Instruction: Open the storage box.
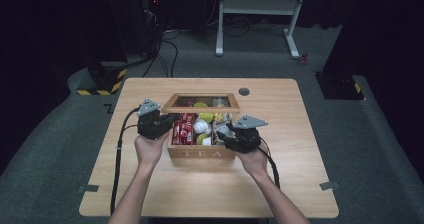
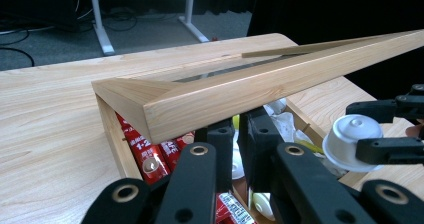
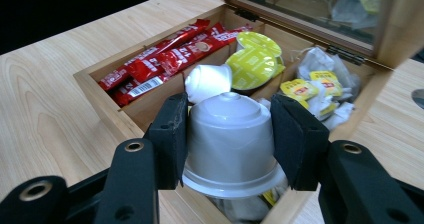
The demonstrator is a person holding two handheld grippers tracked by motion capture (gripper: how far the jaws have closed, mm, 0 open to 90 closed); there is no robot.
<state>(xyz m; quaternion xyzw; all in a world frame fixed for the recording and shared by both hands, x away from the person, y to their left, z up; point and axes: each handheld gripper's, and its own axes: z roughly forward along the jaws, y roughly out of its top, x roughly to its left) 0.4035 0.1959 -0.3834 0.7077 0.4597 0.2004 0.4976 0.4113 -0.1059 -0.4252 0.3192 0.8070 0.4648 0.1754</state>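
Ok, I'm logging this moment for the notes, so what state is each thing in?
Tea box: open.
Lid: raised and tilted over the box.
Grey capsule: lifted over the box, clamped base down.
Right gripper: shut on the grey capsule.
Left gripper: fingers close together under the lid's front edge; whether they grip anything cannot be told.
Red sachets: lying flat in their compartment.
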